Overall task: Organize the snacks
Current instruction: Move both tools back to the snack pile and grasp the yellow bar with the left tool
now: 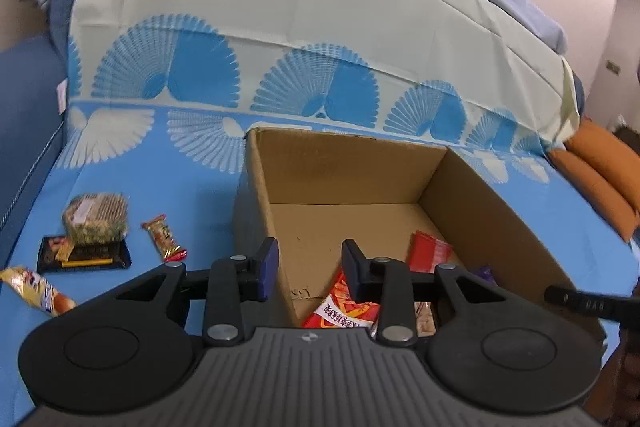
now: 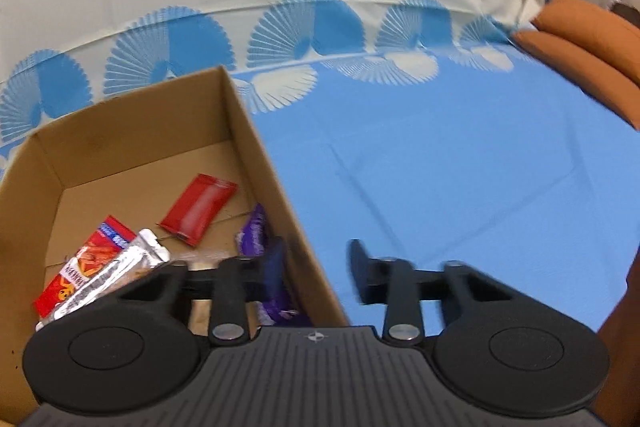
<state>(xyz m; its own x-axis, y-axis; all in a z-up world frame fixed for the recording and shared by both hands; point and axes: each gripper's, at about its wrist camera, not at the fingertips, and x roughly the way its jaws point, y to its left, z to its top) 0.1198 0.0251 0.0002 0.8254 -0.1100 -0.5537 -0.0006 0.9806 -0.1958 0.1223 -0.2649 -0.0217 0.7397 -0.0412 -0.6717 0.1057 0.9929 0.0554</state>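
Observation:
An open cardboard box stands on the blue bedsheet; it also shows in the right wrist view. Inside it lie a red packet, a red-orange snack bag, a silver-wrapped bar and a purple packet. My left gripper is open and empty, straddling the box's near left wall. My right gripper is open and empty, straddling the box's right wall. Left of the box lie a small red-gold bar, a round clear-wrapped snack on a black packet, and a yellow-wrapped bar.
A cream and blue fan-patterned cover rises behind the box. Orange cushions lie at the right; they also show in the right wrist view. A blue sofa arm borders the left. Bare blue sheet lies right of the box.

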